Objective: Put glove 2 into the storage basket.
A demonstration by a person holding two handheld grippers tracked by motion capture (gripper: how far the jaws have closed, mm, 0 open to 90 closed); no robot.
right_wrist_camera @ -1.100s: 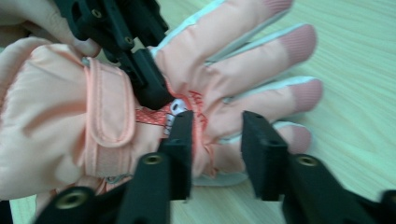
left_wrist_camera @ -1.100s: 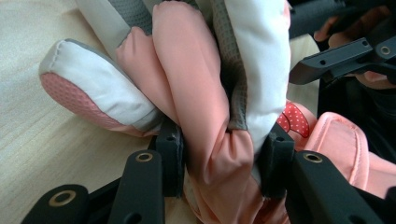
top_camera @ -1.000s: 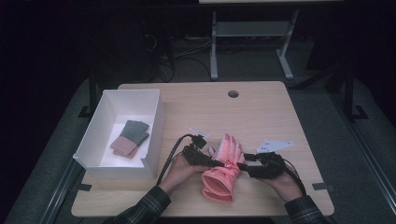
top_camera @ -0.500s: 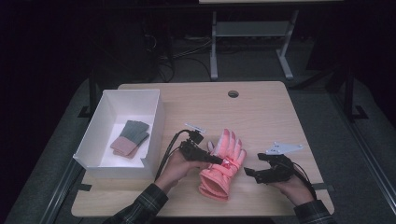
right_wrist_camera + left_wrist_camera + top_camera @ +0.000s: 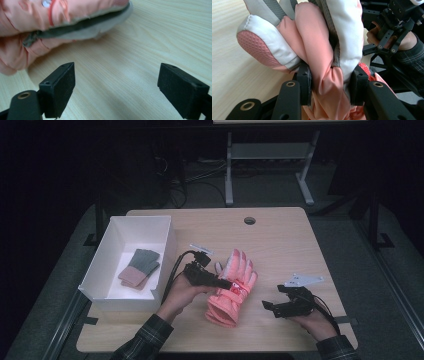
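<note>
A pink and white padded glove (image 5: 234, 287) lies near the front of the wooden table (image 5: 280, 245), fingers pointing away from the person. My left gripper (image 5: 223, 283) is shut on it from the left; in the left gripper view both pads (image 5: 305, 83) squeeze the bunched glove (image 5: 312, 45) at its middle. My right gripper (image 5: 270, 307) rests to the right of the glove, apart from it. Its jaws have just been opening and now stand wide, with only bare table between the pads (image 5: 61, 83). The glove's cuff (image 5: 50, 22) lies beyond them at upper left.
A white open box (image 5: 107, 285) stands at the table's left with a folded grey and pink pair of gloves (image 5: 140, 268) inside. A round cable hole (image 5: 249, 220) sits near the far edge. Dark floor and a metal stand lie behind.
The right gripper has let go of the glove and drawn back to the right. The left gripper has kept its hold and risen a little, and the glove now lies spread out.
</note>
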